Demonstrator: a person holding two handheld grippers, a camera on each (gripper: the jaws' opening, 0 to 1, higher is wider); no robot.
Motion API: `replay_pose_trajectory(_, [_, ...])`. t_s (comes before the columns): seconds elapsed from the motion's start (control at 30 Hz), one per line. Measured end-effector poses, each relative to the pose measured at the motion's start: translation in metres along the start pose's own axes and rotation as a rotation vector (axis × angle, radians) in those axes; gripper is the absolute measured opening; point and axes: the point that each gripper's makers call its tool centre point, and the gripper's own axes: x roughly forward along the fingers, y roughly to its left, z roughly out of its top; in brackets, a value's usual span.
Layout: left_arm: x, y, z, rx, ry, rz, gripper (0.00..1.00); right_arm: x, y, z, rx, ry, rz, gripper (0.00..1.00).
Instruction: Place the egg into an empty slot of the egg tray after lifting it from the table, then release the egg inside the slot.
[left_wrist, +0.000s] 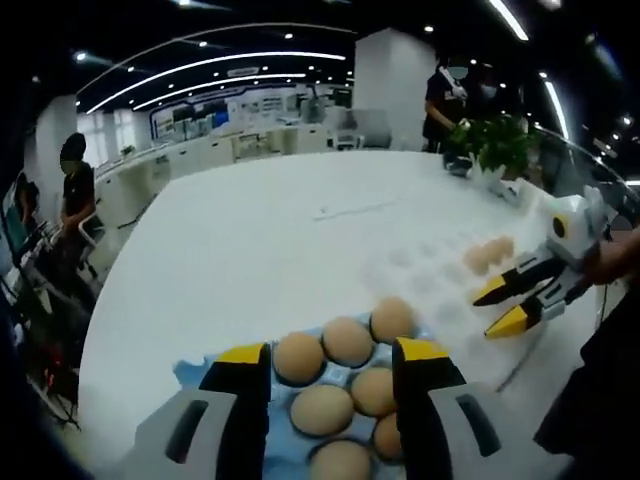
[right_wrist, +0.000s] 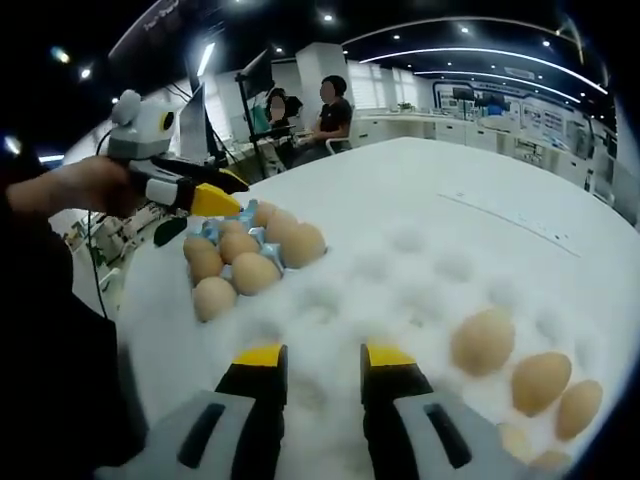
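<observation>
Several brown eggs (left_wrist: 322, 408) lie in a heap on a blue pad (left_wrist: 192, 374) on the white table. My left gripper (left_wrist: 332, 352) hangs open just above them, an egg showing between its yellow-tipped jaws without being touched. To the right lies the white egg tray (left_wrist: 420, 270) with a few eggs (left_wrist: 490, 252) at its far end. My right gripper (left_wrist: 497, 310) hovers open over the tray's near edge. In the right gripper view, the right gripper (right_wrist: 325, 356) is open over empty tray slots (right_wrist: 400, 270), with three eggs (right_wrist: 483, 340) in slots at right, and the left gripper (right_wrist: 200, 215) over the egg heap (right_wrist: 250, 258).
The white table (left_wrist: 280, 220) stretches far beyond the tray. A green plant (left_wrist: 500, 140) stands at the table's far right corner. People sit and stand (right_wrist: 330, 110) around desks beyond the table's edge. A hand (right_wrist: 90, 185) holds the left gripper.
</observation>
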Motion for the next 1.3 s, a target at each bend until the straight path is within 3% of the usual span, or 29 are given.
replay_pose_trajectory(0.33, [0.009,-0.058,-0.009,0.271,0.068,-0.097,0.54,0.001,-0.001,0.000,-0.003,-0.002,0.001,0.30])
replay_pose_trajectory(0.67, [0.019,-0.078,-0.025,0.455,0.147,-0.110,0.58,0.003,-0.002,0.000,-0.004,-0.008,0.003,0.30])
replay_pose_trajectory(0.73, [0.019,-0.080,-0.033,0.516,0.196,-0.115,0.60,0.003,-0.002,0.000,-0.005,-0.009,0.004,0.30])
replay_pose_trajectory(0.87, [0.021,-0.083,-0.036,0.455,0.218,-0.118,0.54,0.003,-0.002,0.001,-0.007,-0.009,0.005,0.30])
replay_pose_trajectory(1.07, [0.022,-0.075,-0.035,0.446,0.211,-0.109,0.66,0.004,-0.002,0.000,-0.008,-0.010,0.008,0.30])
replay_pose_trajectory(1.23, [0.024,-0.077,-0.032,0.502,0.198,-0.126,0.69,0.003,-0.002,0.000,-0.011,-0.015,0.006,0.30])
replay_pose_trajectory(1.3, [0.024,-0.079,-0.032,0.522,0.205,-0.126,0.67,0.003,-0.002,0.002,-0.001,0.012,0.013,0.30])
